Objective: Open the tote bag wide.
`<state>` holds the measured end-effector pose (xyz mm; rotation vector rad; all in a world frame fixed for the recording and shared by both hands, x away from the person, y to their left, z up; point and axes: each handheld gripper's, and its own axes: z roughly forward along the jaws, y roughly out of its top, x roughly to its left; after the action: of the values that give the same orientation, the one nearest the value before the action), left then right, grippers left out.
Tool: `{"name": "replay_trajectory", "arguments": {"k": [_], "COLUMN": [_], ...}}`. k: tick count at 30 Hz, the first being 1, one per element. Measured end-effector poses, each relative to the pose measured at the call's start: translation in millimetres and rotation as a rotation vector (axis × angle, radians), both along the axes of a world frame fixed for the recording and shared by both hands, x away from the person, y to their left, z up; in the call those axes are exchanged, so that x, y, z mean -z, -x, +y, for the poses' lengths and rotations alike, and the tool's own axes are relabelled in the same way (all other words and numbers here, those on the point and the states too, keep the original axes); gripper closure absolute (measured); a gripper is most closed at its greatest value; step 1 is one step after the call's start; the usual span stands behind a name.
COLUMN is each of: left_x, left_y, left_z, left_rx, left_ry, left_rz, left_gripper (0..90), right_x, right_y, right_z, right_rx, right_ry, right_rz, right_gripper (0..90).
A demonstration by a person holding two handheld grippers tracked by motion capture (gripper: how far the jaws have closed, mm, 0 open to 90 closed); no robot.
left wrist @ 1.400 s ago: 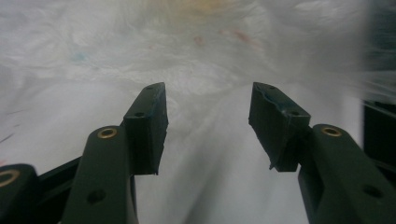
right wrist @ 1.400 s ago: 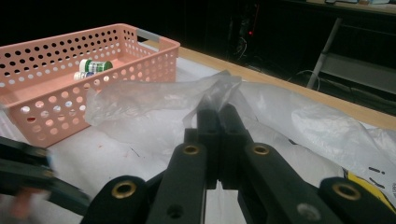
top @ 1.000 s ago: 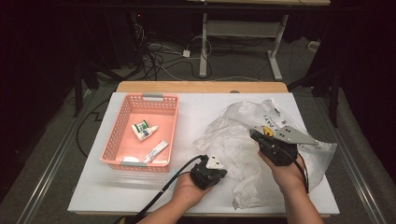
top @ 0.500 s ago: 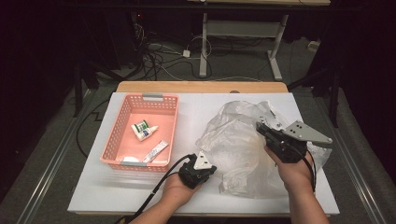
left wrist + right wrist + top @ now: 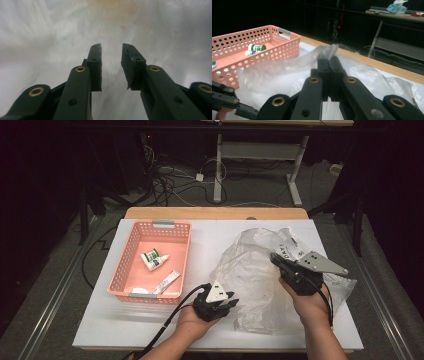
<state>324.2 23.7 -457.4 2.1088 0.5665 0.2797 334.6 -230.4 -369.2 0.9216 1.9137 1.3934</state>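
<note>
high view, reading left to right from the pink basket: just right of it the left gripper sits at the clear plastic bag's near edge, its jaws just parted a little with nothing pinched. further right, the right gripper is clamped on a raised fold of film. judged best: close the left jaws on one layer only, then pull gently apart.
</note>
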Motion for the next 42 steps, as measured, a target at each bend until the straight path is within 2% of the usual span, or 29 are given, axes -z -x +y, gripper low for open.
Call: {"name": "replay_trajectory", "arguments": {"k": [2,4,5,8,9,13,14,15,19,21,24,29,33,38,39,40,42], "left_x": [-4.3,-6.4,-5.9,1.6,6.3,18.7,18.7,19.8,20.5,19.4,13.9,0.6,-7.4,-16.2,-16.2,-19.3,-22.5], "left_y": [-8.8,-21.9,-29.3,-48.7,-56.0,-67.7,-67.7,-68.9,-67.7,-65.8,-57.7,-36.6,-18.3,2.5,2.5,10.3,16.6], "left_z": [-14.5,-31.1,-39.6,-58.8,-63.5,-68.5,-68.5,-65.4,-63.4,-62.5,-57.1,-42.4,-26.1,1.4,1.4,11.8,21.5], "left_rx": [0.007,-0.003,-0.011,-0.027,-0.039,-0.062,-0.062,-0.057,-0.058,-0.044,-0.031,0.008,0.022,0.014,0.014,0.008,0.001], "left_ry": [0.009,0.022,0.010,-0.063,-0.080,-0.172,-0.172,-0.153,-0.144,-0.133,-0.057,0.015,0.033,0.064,0.064,0.072,0.077], "left_rz": [-0.016,0.002,0.009,0.030,0.054,0.117,0.117,0.129,0.126,0.114,0.103,0.073,0.055,0.058,0.058,0.058,0.056], "left_gripper": [84.7,88.3,88.4,88.4,88.3,88.4,88.4,88.4,88.4,88.3,88.2,85.6,79.8,65.4,62.3,58.2,53.2], "right_x": [-0.7,-1.4,-1.7,-2.5,-2.9,-8.8,-11.8,-15.3,-29.6,-33.0,-27.5,-15.8,-12.5,-10.1,-10.1,-9.4,-8.5], "right_y": [-2.1,-4.3,-5.6,-8.9,-9.4,-11.5,-11.6,-11.5,-7.9,-6.0,-6.4,-6.6,-5.3,-2.5,-2.5,-1.3,-1.0], "right_z": [2.3,3.7,3.6,2.8,2.4,-2.8,-4.8,-7.3,-14.9,-16.8,-15.2,-13.5,-11.3,-10.9,-10.9,-11.3,-12.3], "right_rx": [-0.003,-0.001,-0.004,-0.002,-0.001,0.007,0.012,0.014,0.026,0.026,0.019,0.012,0.008,-0.001,-0.001,-0.001,-0.005], "right_ry": [0.000,-0.007,-0.009,-0.022,-0.025,-0.031,-0.036,-0.039,-0.061,-0.067,-0.063,-0.058,-0.063,-0.065,-0.065,-0.067,-0.063], "right_rz": [-0.002,0.000,-0.001,0.005,0.007,-0.002,-0.007,-0.016,-0.049,-0.058,-0.039,-0.014,-0.008,-0.013,-0.013,-0.012,-0.013], "right_gripper": [90.0,90.0,90.0,90.0,90.0,90.0,90.0,90.0,90.0,90.0,90.0,90.0,90.0,90.0,90.0,90.0,90.0]}}
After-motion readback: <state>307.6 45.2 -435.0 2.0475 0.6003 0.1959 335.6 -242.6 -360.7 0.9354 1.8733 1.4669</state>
